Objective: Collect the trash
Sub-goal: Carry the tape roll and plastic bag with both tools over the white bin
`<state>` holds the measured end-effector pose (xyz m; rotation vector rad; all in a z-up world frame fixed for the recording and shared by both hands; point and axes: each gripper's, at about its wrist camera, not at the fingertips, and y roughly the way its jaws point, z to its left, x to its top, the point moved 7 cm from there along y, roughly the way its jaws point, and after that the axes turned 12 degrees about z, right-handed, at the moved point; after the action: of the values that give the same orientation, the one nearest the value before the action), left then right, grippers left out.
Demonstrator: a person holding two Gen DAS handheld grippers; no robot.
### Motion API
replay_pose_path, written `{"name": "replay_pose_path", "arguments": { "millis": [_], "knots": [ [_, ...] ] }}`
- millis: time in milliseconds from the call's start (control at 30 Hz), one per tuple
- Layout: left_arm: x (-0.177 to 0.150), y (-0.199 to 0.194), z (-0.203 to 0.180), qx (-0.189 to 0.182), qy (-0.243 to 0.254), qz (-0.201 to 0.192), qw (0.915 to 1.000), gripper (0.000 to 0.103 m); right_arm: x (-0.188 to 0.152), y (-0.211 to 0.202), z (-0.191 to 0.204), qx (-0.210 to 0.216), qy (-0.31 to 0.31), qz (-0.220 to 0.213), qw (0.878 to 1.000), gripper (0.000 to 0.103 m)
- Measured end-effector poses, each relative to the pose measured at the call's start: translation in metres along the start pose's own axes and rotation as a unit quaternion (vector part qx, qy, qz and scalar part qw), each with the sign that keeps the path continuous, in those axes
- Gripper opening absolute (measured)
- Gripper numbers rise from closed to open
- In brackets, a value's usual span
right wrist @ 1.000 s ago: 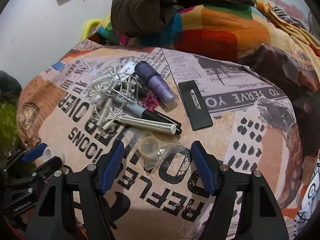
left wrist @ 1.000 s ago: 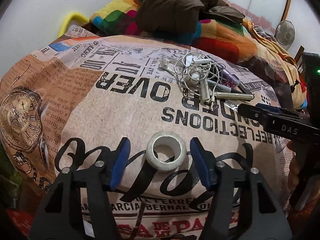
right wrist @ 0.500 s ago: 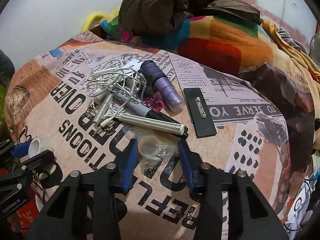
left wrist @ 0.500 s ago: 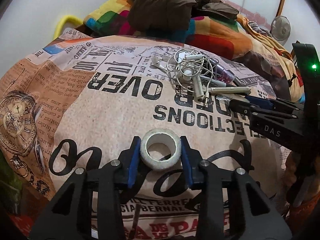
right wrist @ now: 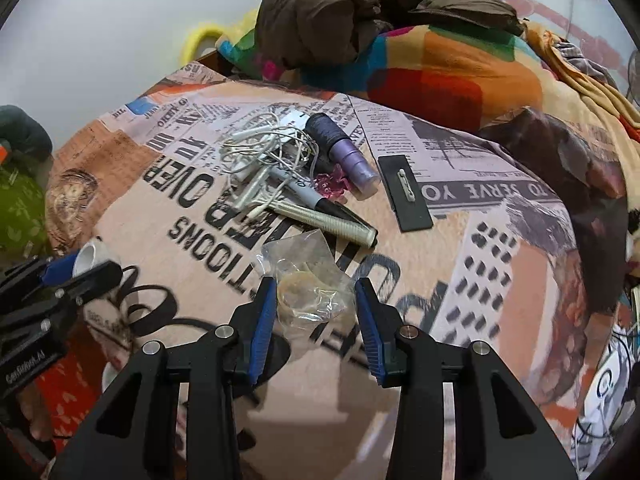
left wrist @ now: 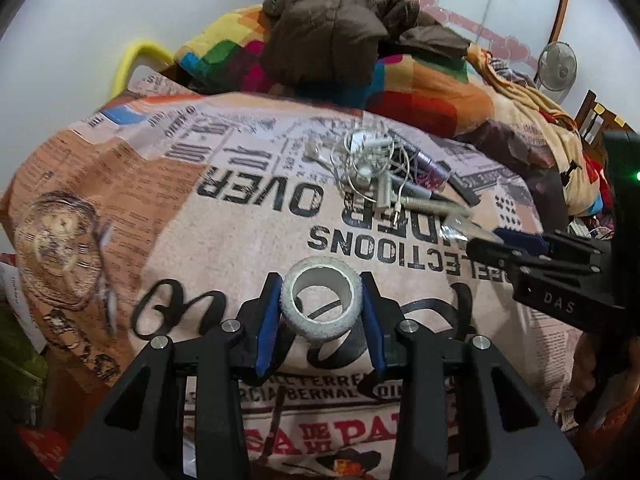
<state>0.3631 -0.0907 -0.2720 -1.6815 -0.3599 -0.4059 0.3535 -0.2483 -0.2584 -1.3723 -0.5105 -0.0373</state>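
Observation:
My left gripper (left wrist: 320, 316) is shut on a white tape roll (left wrist: 320, 306) and holds it a little above the printed blanket (left wrist: 224, 248). The roll also shows in the right wrist view (right wrist: 86, 260). My right gripper (right wrist: 316, 312) is shut on a crumpled clear plastic wrapper (right wrist: 308, 284), which bulges out ahead of the blue pads. The wrapper's tip shows past the right gripper's fingers in the left wrist view (left wrist: 456, 228). The left gripper appears at the left edge of the right wrist view (right wrist: 64, 276).
A tangle of white earphone cable (right wrist: 264, 152), a marker (right wrist: 316, 198), a white ribbed pen (right wrist: 332, 224), a purple bottle (right wrist: 344, 152), a pink clip (right wrist: 332, 186) and a flat black case (right wrist: 404, 192) lie beyond. A brown jacket (right wrist: 332, 12) on a colourful blanket (right wrist: 432, 76) lies behind.
Both grippers have closed, the left on the tape roll and the right on the plastic wrapper, and both have lifted slightly off the blanket.

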Motion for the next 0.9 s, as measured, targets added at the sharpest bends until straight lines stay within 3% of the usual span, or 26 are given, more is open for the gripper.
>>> {"name": "replay_pose_path", "arguments": {
  "millis": [267, 500, 700, 900],
  "knots": [
    [-0.003, -0.061, 0.028, 0.011, -0.022, -0.044, 0.9988, 0.038, 0.001, -0.056, 0.036, -0.008, -0.026, -0.035, 0.999, 0.037],
    [-0.018, -0.119, 0.071, 0.044, -0.043, -0.082, 0.9948, 0.038, 0.014, -0.099, 0.095, 0.014, -0.061, -0.078, 0.995, 0.037],
    [-0.049, -0.161, 0.127, 0.089, -0.069, -0.097, 0.9888, 0.038, 0.01, -0.107, 0.165, 0.047, -0.1, -0.082, 0.991, 0.037],
    [-0.088, -0.182, 0.182, 0.136, -0.094, -0.088, 0.9823, 0.038, -0.005, -0.093, 0.237, 0.073, -0.153, -0.062, 0.984, 0.037]
  ]
}}
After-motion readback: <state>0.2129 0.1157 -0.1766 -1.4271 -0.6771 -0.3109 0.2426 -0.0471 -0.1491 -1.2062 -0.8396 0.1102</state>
